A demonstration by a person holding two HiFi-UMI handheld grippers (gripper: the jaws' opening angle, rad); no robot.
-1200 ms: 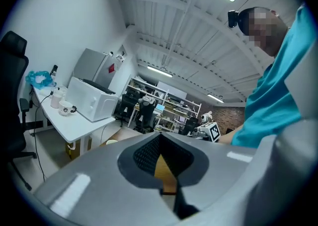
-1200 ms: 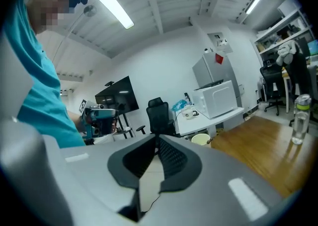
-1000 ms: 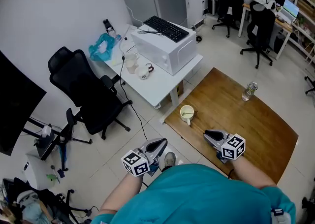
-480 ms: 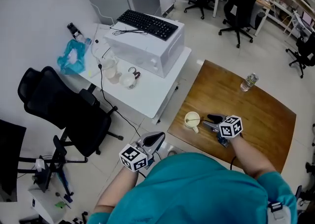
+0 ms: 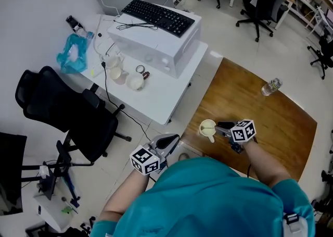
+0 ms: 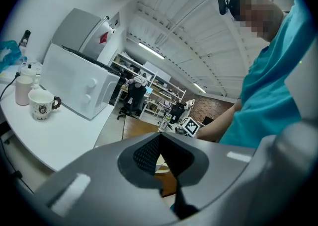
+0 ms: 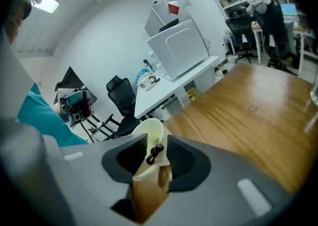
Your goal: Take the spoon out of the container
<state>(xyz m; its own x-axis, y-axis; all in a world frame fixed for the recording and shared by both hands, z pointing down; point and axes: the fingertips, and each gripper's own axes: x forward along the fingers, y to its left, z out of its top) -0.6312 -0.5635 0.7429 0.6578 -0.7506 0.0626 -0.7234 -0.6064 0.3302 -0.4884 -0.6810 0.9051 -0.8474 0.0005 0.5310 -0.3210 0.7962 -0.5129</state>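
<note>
A cream cup [image 5: 207, 128] stands near the left corner of the wooden table [image 5: 265, 116]. A spoon leans in it, and the spoon's beaded handle end [image 7: 154, 152] sticks up over the rim. My right gripper [image 5: 225, 127] is right beside the cup. Its jaws have just been closing and stand one on each side of the handle end, with the pads apart from it, so it is open. In the right gripper view the cup [image 7: 149, 129] fills the gap. My left gripper [image 5: 167, 141] hangs off the table over the floor, shut and empty.
A clear water bottle [image 5: 272, 86] stands at the table's far side. Left of the table is a white desk [image 5: 156, 98] with a white box [image 5: 161, 43], a keyboard [image 5: 156, 17] and mugs [image 5: 136, 80]. A black office chair [image 5: 62, 111] is further left.
My right gripper has moved from the table's near edge up to the cup, so the cup now sits between its jaws. The left gripper stays off the table, over the floor.
</note>
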